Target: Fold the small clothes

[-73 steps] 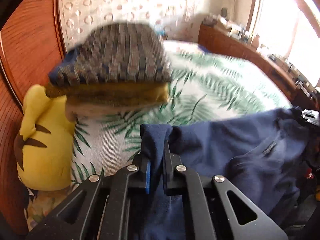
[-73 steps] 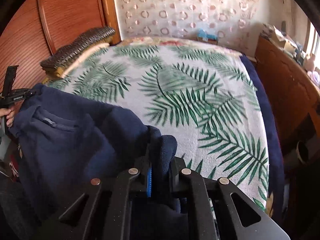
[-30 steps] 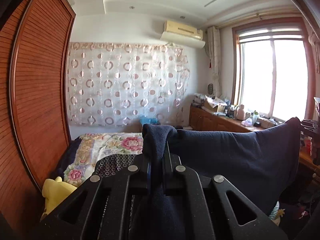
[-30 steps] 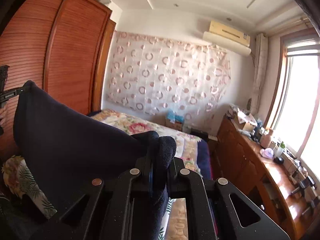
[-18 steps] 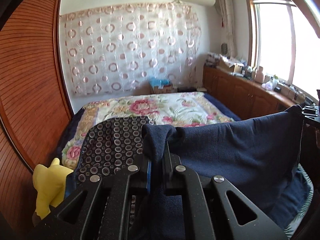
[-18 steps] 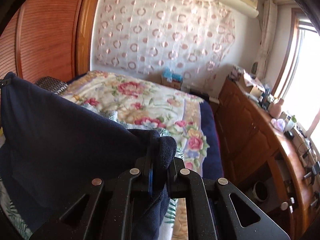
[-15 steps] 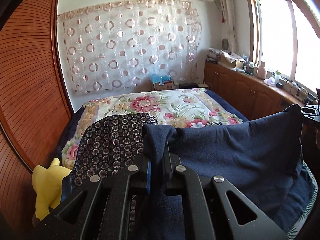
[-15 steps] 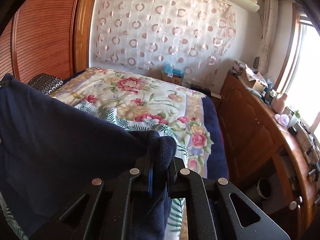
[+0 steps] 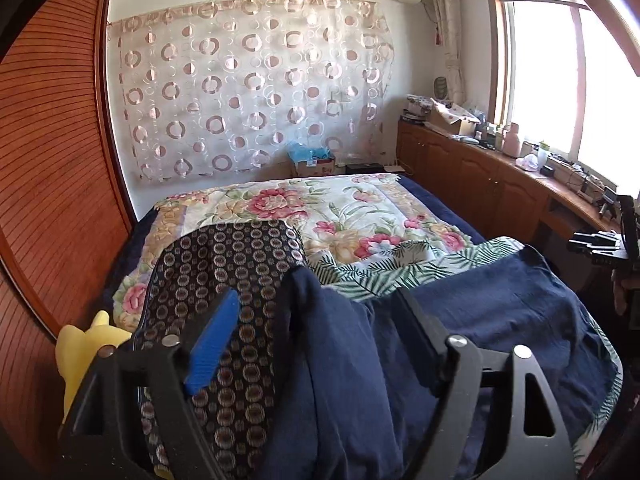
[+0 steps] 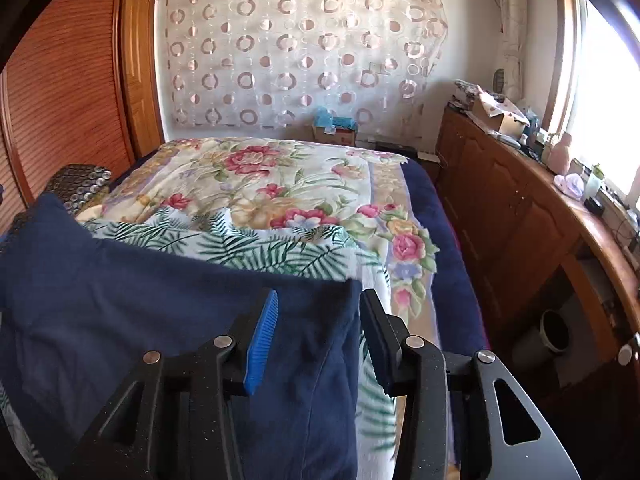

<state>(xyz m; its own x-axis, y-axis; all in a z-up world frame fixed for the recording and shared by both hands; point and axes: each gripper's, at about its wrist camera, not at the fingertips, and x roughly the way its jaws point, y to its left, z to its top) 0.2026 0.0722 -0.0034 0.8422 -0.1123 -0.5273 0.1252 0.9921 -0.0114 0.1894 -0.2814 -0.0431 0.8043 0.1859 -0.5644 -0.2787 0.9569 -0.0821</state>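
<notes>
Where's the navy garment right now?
The navy garment lies spread on the palm-leaf sheet at the near end of the bed, its near corners between the open left gripper and open right gripper.

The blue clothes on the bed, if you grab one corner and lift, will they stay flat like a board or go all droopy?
Probably droopy. The navy garment lies in soft wrinkles on the leaf-print blanket, so it looks floppy, not stiff. Its corner bunches between the open fingers of the right hand-held gripper, so it would likely sag from wherever it is pinched. It seems unlikely to roll or break.
</notes>
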